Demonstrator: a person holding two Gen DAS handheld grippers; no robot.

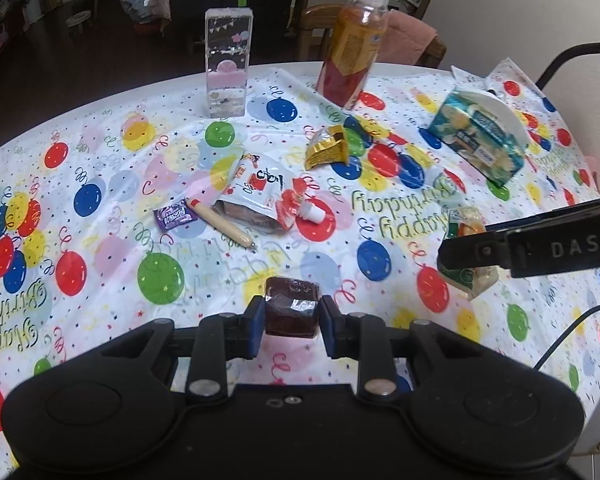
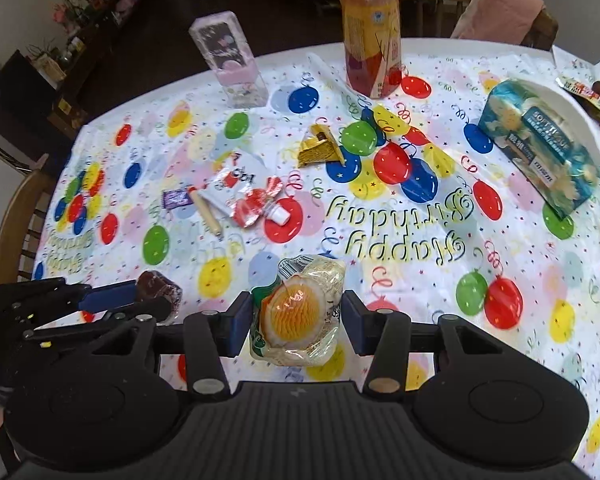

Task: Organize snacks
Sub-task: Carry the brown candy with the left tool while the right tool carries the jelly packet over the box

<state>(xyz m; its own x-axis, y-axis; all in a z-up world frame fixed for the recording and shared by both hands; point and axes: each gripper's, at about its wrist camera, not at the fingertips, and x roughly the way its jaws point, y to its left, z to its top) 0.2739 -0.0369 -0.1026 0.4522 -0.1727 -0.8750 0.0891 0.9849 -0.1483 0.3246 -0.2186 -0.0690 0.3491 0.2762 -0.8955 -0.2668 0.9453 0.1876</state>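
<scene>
Egg-print snack pack [image 2: 298,312] sitting loose between wide-open right gripper [image 2: 296,320] fingers near table's front edge, soft and crinkly so pinch mid-body, left gripper [image 1: 292,316] clamped on brown cube snack [image 1: 292,308].

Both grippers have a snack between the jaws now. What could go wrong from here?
The brown snack block sits only between the left gripper's tips, so it may slip. The right gripper has jaws around a soft egg-print packet that may crush if squeezed. The two grippers are close and could collide.
</scene>
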